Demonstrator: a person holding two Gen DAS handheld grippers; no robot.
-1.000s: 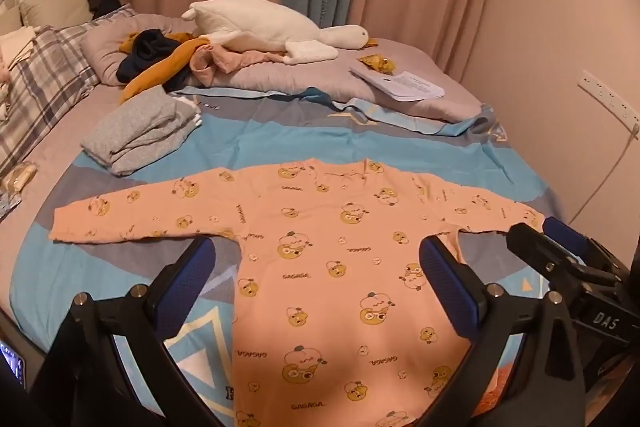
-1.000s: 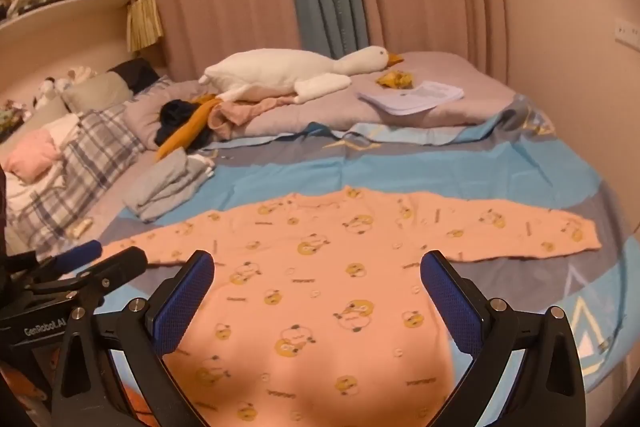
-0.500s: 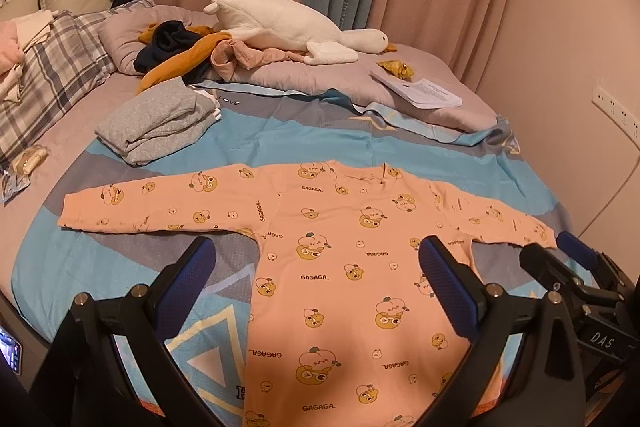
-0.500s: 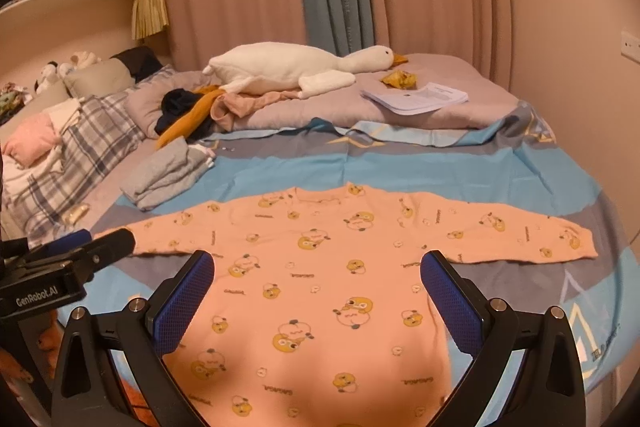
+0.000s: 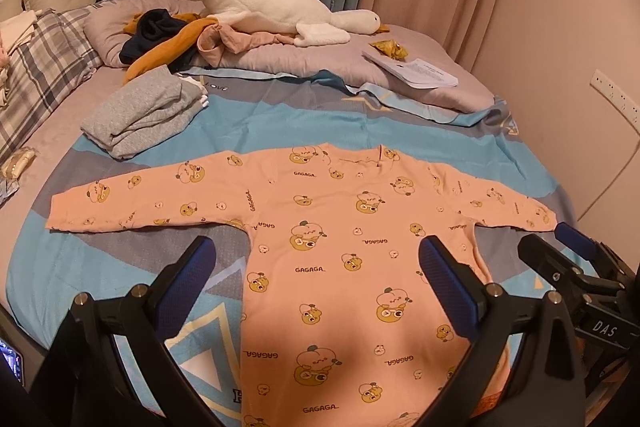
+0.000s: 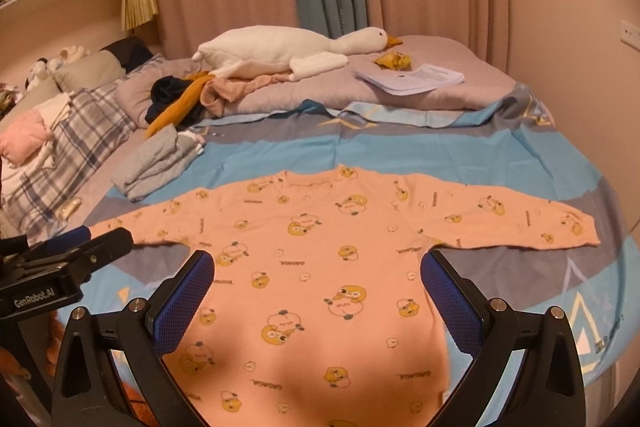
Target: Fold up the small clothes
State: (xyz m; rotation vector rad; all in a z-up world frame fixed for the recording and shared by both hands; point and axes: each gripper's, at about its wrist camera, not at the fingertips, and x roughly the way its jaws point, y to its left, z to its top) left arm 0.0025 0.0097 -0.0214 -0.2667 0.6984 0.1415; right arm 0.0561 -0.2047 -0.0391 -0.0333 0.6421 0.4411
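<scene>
A small peach long-sleeved top (image 5: 340, 239) with a yellow duck print lies flat on the bed, front up, both sleeves spread out sideways; it also shows in the right wrist view (image 6: 320, 259). My left gripper (image 5: 316, 259) is open and empty, held above the top's lower body. My right gripper (image 6: 316, 267) is open and empty, also above the lower body. Each gripper appears at the edge of the other's view: the right one (image 5: 576, 267) by the right sleeve, the left one (image 6: 72, 259) by the left sleeve.
A blue and grey patterned sheet (image 5: 280, 123) covers the bed. A folded grey garment pile (image 5: 140, 115) lies far left. Loose clothes (image 5: 172, 39), a white plush goose (image 5: 280, 7) and papers (image 5: 416, 71) lie at the back. A plaid pillow (image 5: 36, 75) is at left; a wall at right.
Both grippers have drawn back and risen a little, so the whole top with both sleeves is more fully in view. Both stay open; the top has not moved.
</scene>
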